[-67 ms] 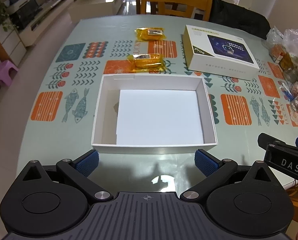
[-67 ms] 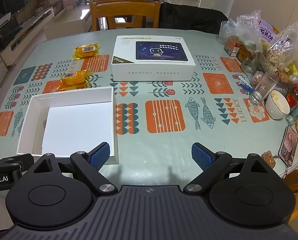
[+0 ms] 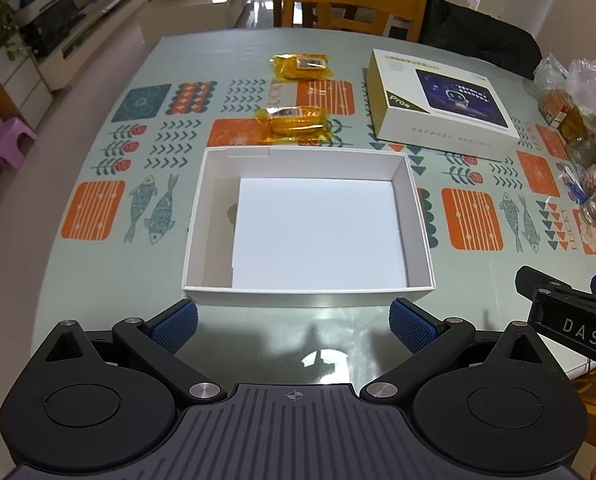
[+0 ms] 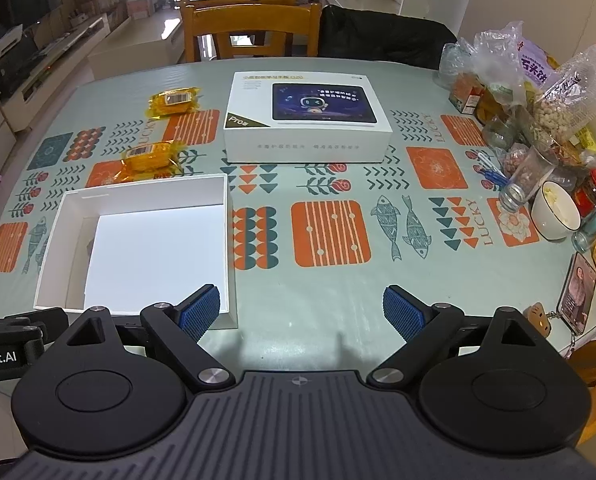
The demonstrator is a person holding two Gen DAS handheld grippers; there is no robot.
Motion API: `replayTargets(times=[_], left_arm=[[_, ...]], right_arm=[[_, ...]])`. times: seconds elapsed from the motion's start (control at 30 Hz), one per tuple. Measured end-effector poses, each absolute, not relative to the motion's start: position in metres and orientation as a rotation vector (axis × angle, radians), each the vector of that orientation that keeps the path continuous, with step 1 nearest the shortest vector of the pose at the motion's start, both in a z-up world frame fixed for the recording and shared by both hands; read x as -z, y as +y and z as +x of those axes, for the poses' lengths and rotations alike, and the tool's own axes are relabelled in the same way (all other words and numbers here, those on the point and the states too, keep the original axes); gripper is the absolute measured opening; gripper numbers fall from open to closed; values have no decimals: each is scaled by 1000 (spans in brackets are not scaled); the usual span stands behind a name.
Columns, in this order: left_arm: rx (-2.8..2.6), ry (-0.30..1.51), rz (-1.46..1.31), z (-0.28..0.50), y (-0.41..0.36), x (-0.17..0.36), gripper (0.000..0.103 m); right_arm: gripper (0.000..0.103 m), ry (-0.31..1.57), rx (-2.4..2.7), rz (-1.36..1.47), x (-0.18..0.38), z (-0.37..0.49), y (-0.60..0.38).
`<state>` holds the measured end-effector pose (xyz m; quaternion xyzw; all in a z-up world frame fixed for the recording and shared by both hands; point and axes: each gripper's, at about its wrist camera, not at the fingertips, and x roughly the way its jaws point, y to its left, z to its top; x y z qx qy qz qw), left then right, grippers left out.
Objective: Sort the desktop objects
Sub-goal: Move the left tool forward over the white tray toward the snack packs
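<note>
An open tray [image 3: 416,216] sits at the near edge of the surface [image 3: 97,280]. Just behind it lies one packet [image 3: 295,118], with another packet [image 3: 302,66] farther back. A tablet box [image 3: 438,112] lies to their right.

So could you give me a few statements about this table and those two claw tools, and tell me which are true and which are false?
1. The open white cardboard box holds both yellow plastic-wrapped packets. False: the nearer packet and the farther packet lie on the patterned tablecloth beyond it.
2. The left gripper is open and holds nothing. True.
3. The right gripper is clamped on a packet. False: it is open and empty.
4. The white tablet carton with a robot picture lies closed on the table. True.
5. The white bowl stands inside the open box. False: it stands among the jars at the table's right edge.
</note>
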<state>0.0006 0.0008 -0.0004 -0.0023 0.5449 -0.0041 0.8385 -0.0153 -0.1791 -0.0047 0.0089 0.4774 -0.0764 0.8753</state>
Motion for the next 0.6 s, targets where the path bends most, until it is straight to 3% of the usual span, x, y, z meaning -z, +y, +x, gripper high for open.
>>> replayTargets(times=[0.6], left_arm=[[0, 1148, -4, -2, -5, -3, 103]], right_arm=[[103, 951, 41, 104, 3, -13, -181]])
